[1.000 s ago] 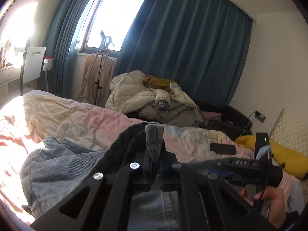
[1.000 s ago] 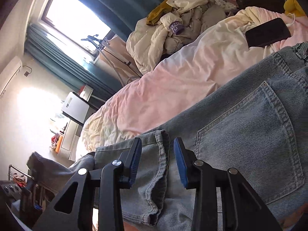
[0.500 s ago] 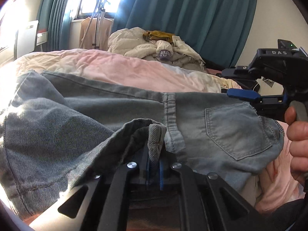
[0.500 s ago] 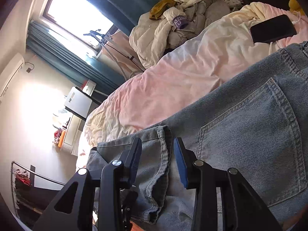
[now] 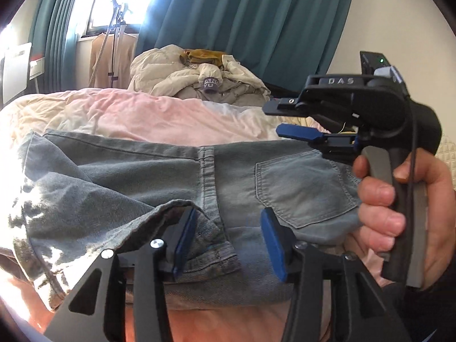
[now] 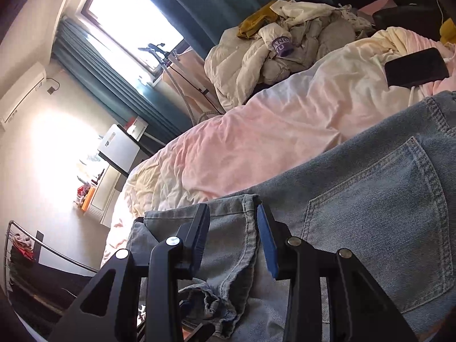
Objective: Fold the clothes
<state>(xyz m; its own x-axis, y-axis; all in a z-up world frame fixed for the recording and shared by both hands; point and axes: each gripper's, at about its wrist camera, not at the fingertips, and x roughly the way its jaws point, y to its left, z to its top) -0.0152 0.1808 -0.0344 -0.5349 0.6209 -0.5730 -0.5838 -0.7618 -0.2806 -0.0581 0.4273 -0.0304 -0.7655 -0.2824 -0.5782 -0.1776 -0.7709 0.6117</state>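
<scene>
Light blue jeans [image 5: 159, 176] lie folded over on the pink bedcover [image 5: 142, 116], back pocket [image 5: 302, 188] facing up. My left gripper [image 5: 228, 245] is open just above the jeans' near edge, a folded hem lying between its blue pads. My right gripper [image 5: 285, 119] shows at the right of the left wrist view, held in a hand, jaws apart above the jeans. In the right wrist view the right gripper [image 6: 232, 242] is open over a jeans hem [image 6: 248, 228], with the pocket [image 6: 384, 205] to its right.
A heap of pale jackets and clothes [image 5: 199, 77] lies at the far side of the bed before teal curtains [image 5: 256, 17]. A black phone [image 6: 416, 68] lies on the bedcover. A clothes steamer stand [image 5: 116, 34] is by the window. A white chair [image 5: 14, 74] stands left.
My left gripper was shut on a jeans hem; it lowered the hem onto the folded jeans and opened. The right gripper stayed open over the jeans.
</scene>
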